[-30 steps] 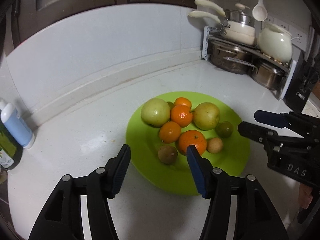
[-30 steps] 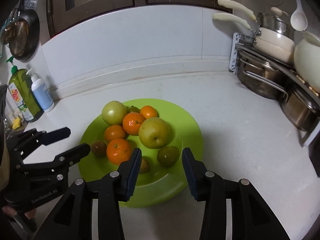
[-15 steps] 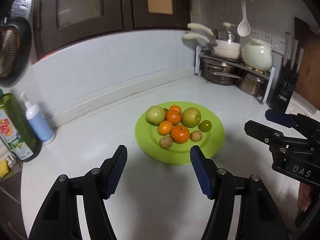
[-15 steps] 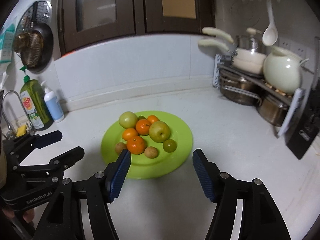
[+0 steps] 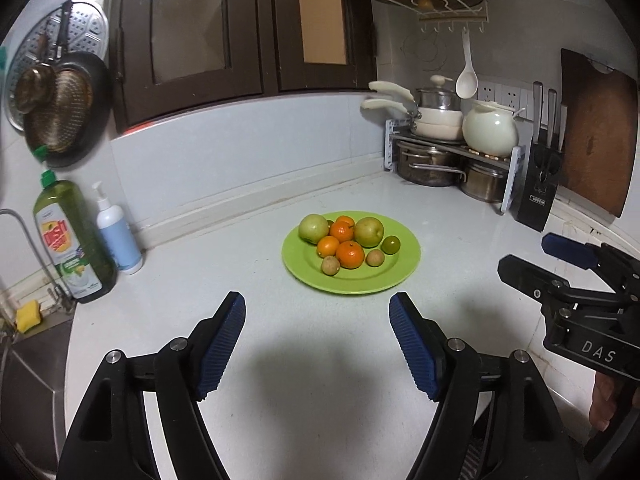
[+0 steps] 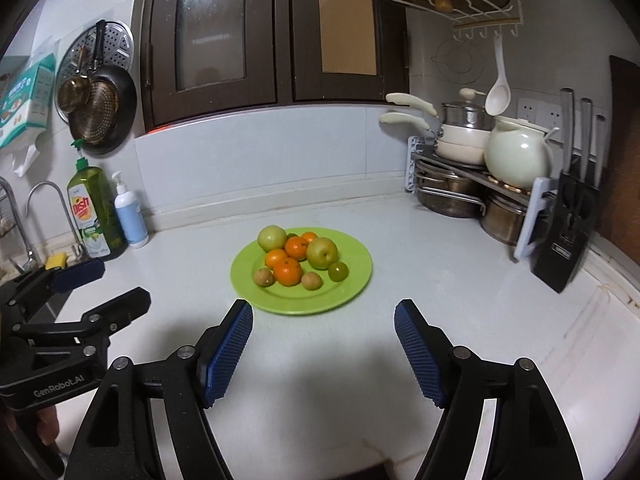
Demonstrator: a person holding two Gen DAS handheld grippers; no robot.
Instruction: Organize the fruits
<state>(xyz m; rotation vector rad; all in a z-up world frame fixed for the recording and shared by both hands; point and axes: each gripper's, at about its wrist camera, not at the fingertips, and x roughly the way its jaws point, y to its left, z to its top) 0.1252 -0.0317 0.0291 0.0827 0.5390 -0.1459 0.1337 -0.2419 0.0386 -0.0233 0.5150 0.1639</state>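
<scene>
"DAS" stands in pale letters on the right gripper (image 5: pixel 568 268) at four o'clock of the left wrist view. "GenRobot.AI" marks the left gripper (image 6: pixel 84 286) at eight o'clock of the right wrist view. The green bottle (image 6: pixel 93 214) at nine o'clock reads "Dish", perhaps more below. The knife block (image 5: pixel 538 192) label is too blurred to read.

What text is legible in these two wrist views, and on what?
"DAS": side of the black right gripper.
"GenRobot.AI": side of the black left gripper.
"Dish": red label of the green dish-soap bottle; its smaller print is unreadable.
"OPPEIN", roughly: small white tag on the black knife block.
Printed box on the wall: too blurred to read.
</scene>
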